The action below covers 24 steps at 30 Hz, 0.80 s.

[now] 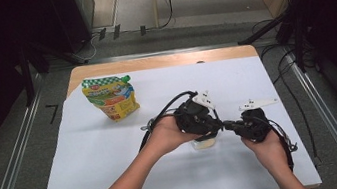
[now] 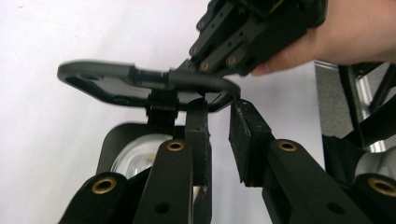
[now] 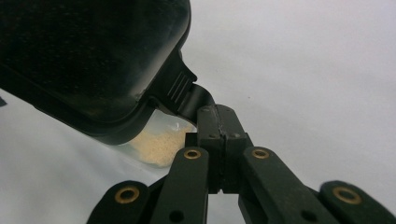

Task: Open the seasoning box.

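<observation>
A small clear container point(image 1: 204, 143) with pale yellow powder point(image 3: 159, 144) sits on the white sheet at centre right. Its black lid point(image 2: 140, 84) is tilted up and open on its hinge, above the container's mouth point(image 2: 135, 158). My right gripper point(image 3: 219, 121) is shut on the lid's black tab point(image 3: 187, 91); in the high view my right gripper point(image 1: 225, 126) comes in from the right. My left gripper point(image 2: 219, 126) hovers right at the container with a narrow gap between its jaws and nothing seen in it; from above, my left gripper point(image 1: 210, 129) covers most of the container.
A yellow and green snack bag point(image 1: 111, 99) lies at the far left of the white sheet point(image 1: 119, 182). The wooden table edge point(image 1: 161, 61) shows at the back. Cables trail from both grippers. Metal rails run along the floor on both sides.
</observation>
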Tool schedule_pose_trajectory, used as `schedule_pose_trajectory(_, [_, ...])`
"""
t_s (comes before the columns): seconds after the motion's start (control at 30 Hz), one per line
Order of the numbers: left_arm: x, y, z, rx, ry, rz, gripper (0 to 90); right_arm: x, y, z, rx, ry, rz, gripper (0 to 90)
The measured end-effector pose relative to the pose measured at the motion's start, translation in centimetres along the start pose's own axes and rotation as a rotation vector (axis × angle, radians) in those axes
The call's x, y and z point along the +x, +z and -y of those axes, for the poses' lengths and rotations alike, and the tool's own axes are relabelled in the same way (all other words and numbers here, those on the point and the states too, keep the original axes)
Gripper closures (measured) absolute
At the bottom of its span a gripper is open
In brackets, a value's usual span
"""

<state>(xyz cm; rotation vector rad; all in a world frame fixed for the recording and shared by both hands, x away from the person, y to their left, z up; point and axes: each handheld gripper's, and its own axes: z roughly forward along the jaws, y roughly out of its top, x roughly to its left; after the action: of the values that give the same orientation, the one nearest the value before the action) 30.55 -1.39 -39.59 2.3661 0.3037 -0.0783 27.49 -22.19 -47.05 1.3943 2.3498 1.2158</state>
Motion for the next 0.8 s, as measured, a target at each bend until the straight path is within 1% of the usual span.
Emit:
schedule_pose_trajectory(0.13, [0.2,0.9,-0.8,-0.003,-0.005,0.021,77.8,0.1,0.0,0.0,-0.002,-0.004,0.003,90.0])
schedule_pose_trajectory(0.27, [0.6,1.4,-1.1,-0.011,-0.027,0.043,77.7,0.1,0.0,0.1,-0.001,0.006,0.007,90.0])
schedule_pose_trajectory(0.4, [0.6,1.6,-1.1,0.0,-0.028,0.039,76.7,0.0,0.0,0.1,-0.005,0.01,0.004,90.0])
schedule_pose_trajectory(0.47, [0.6,1.5,-0.9,0.003,-0.031,0.036,75.6,0.0,-0.1,0.1,-0.002,0.015,-0.006,90.0])
schedule_pose_trajectory(0.5, [0.5,1.3,-0.8,0.0,-0.039,0.036,74.9,0.0,-0.1,0.1,-0.002,0.015,-0.014,90.0])
schedule_pose_trajectory(0.57, [0.5,0.9,-0.4,-0.004,-0.049,0.038,73.2,0.0,-0.3,0.1,-0.002,0.003,-0.013,90.0])
schedule_pose_trajectory(0.63, [0.6,0.4,-0.1,-0.01,-0.057,0.033,73.1,0.4,-0.8,0.2,0.0,-0.002,-0.016,89.7])
schedule_pose_trajectory(0.67, [0.7,0.2,0.0,-0.007,-0.058,0.035,73.1,0.4,-0.8,0.2,0.0,-0.002,-0.016,89.7])
schedule_pose_trajectory(0.73, [0.8,-0.2,0.4,-0.011,-0.073,0.032,71.9,0.8,-1.3,0.5,-0.001,-0.008,-0.015,88.9])
schedule_pose_trajectory(0.8, [1.0,-0.7,0.9,-0.02,-0.092,0.037,70.7,1.1,-1.8,0.8,0.008,0.0,-0.022,88.3])
